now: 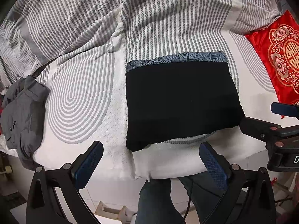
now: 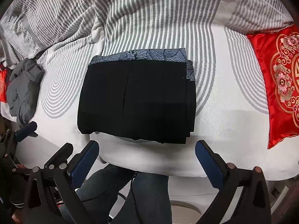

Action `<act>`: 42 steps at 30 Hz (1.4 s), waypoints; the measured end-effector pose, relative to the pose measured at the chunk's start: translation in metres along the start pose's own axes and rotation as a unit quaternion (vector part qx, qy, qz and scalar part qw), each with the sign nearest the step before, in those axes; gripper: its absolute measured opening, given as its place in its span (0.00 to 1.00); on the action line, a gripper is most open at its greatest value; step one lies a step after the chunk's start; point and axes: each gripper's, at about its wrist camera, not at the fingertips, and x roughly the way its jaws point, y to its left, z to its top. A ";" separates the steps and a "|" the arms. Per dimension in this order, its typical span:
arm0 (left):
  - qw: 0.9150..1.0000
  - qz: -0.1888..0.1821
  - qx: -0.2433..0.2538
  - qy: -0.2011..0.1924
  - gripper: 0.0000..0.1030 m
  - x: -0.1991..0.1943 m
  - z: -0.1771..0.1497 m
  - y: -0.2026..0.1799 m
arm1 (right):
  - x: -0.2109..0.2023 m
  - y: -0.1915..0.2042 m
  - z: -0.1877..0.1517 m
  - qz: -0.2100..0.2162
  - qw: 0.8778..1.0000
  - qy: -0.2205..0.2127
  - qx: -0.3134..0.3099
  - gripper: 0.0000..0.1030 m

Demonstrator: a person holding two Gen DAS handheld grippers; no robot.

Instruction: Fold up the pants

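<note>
Just ahead of both spread, empty claws, left claw (image 1: 151, 160) & right claw (image 2: 147, 158), black pants (image 2: 136, 100) lie folded on bed (image 2: 224, 112): soft, limp, prob light; pinch at near edge.

We look from the left wrist camera over the near edge of the bed (image 1: 104, 160), facing across it toward the striped blanket (image 1: 168, 18), with the folded black pants (image 1: 179, 100) close ahead and a little right of centre. From the right wrist camera we face the same way at similar closeness, the pants (image 2: 138, 100) a little left of centre. Both views share the pants, the blanket behind them, the grey garment (image 1: 24, 112) to their left and the red cushion (image 2: 276, 82) to their right.
</note>
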 end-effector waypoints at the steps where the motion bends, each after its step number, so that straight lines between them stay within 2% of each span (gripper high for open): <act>1: 1.000 0.000 0.001 0.000 1.00 0.000 0.000 0.000 | 0.000 0.000 0.000 0.000 1.000 0.000 0.000 1.00; 36: 1.000 -0.004 0.000 0.000 1.00 -0.001 -0.004 -0.007 | -0.002 0.000 -0.001 -0.001 1.000 -0.001 -0.007 1.00; 42: 1.000 -0.002 0.004 -0.013 1.00 -0.004 -0.004 -0.008 | -0.002 0.000 0.000 -0.001 1.000 -0.001 -0.007 1.00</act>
